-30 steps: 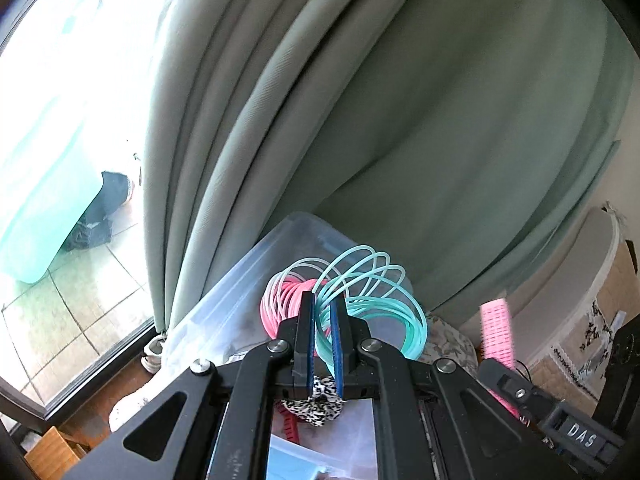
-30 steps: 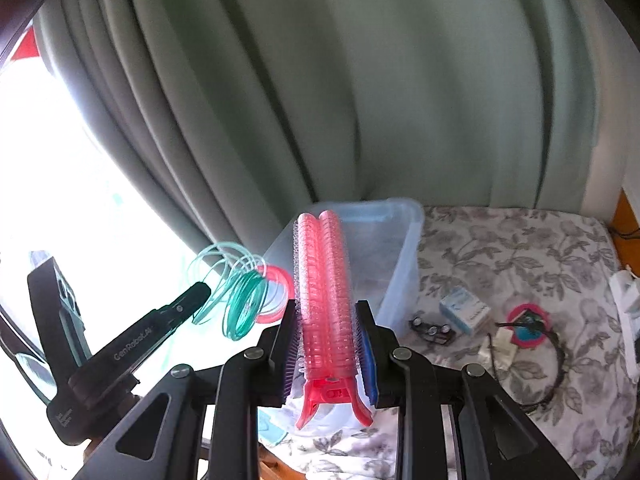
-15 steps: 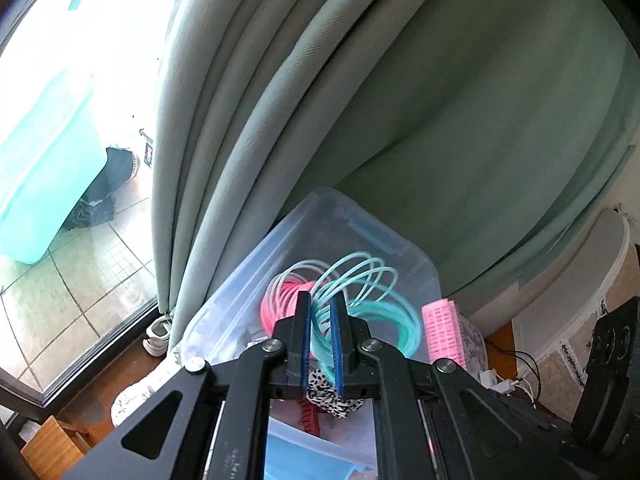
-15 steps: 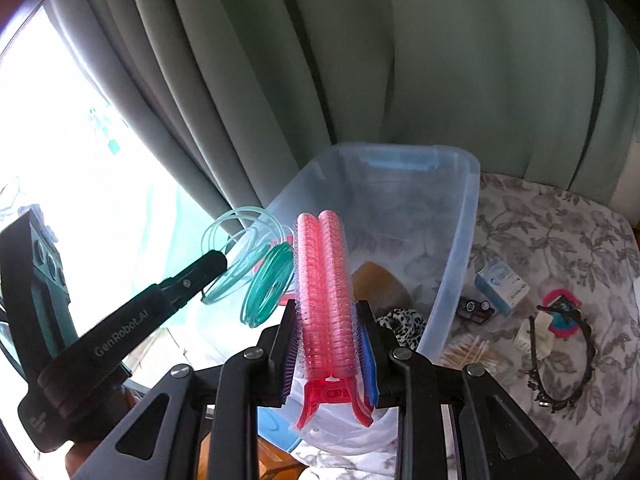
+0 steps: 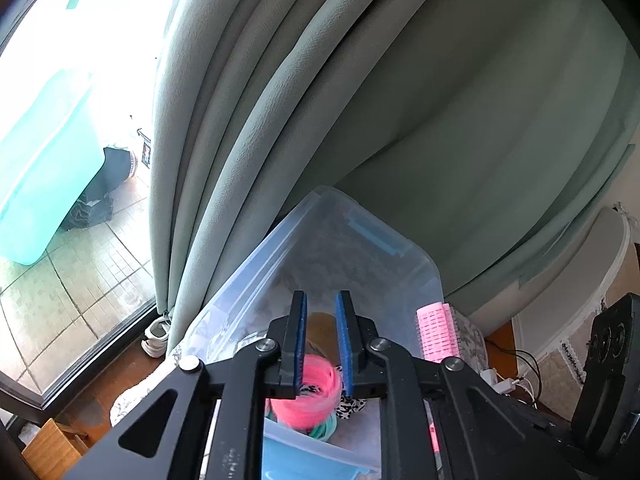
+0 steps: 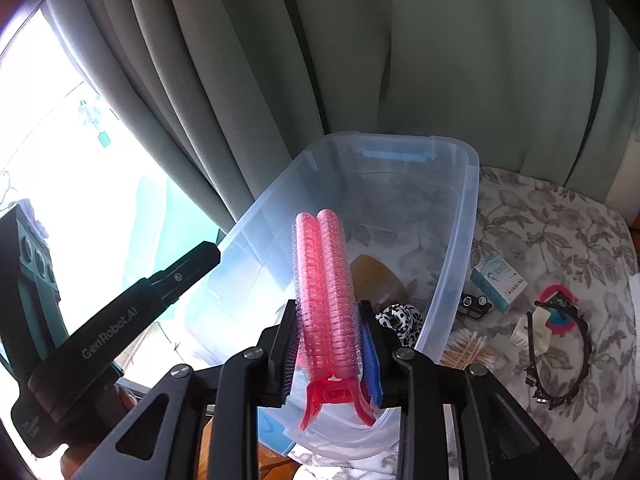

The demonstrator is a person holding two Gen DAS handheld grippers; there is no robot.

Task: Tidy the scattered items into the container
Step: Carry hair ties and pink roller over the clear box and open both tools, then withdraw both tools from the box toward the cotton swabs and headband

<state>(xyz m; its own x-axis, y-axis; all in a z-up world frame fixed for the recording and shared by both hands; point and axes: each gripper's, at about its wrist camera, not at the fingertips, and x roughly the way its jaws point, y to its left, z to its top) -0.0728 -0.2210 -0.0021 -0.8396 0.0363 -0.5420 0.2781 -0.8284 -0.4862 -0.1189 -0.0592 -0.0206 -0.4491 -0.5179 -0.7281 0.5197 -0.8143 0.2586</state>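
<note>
Inside container (image 5: 416, 264): coils (image 5: 308, 394) dropped; left gripper (image 5: 321, 344) now parted.

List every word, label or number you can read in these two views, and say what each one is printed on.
"GenRobot.AI": on the side of the left gripper, seen in the right wrist view.
Small blue-and-white box on the floral cloth: printed, but too small to read.
Nothing else carries readable text.

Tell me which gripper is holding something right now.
The right gripper: its jaws clamp the pink hair-roller clip above the clear bin. The left gripper stands open, empty.
</note>
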